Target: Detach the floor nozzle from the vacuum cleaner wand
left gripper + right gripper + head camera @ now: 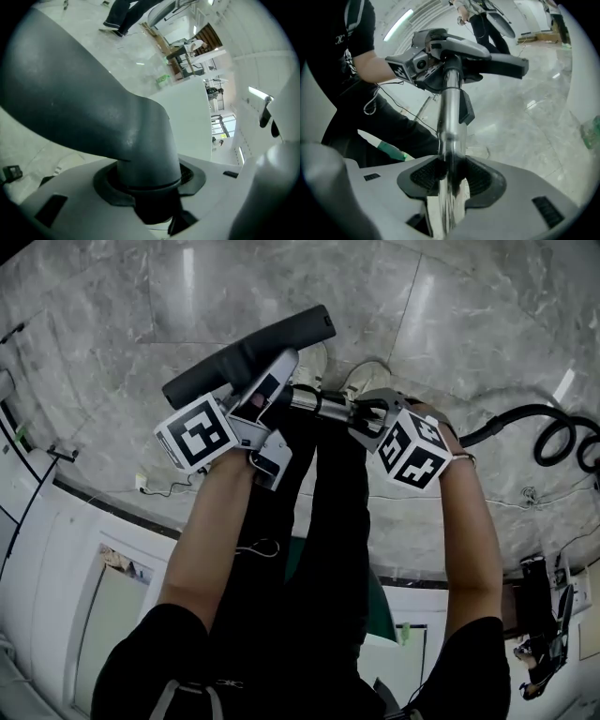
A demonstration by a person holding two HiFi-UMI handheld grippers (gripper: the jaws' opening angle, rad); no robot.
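Observation:
The black floor nozzle is held up over the marble floor, still joined to the chrome wand. My left gripper is shut on the nozzle's dark grey neck, which fills the gap between its pads in the left gripper view. My right gripper is shut on the chrome wand, whose tube runs up between its ribbed pads to the nozzle. In the right gripper view the left gripper shows at the nozzle's joint. Both grippers sit close together, a short stretch of wand between them.
A black coiled hose lies on the floor at the right. The person's shoes stand just beyond the wand. A thin cable runs along the white wall base. A dark stand is at the lower right.

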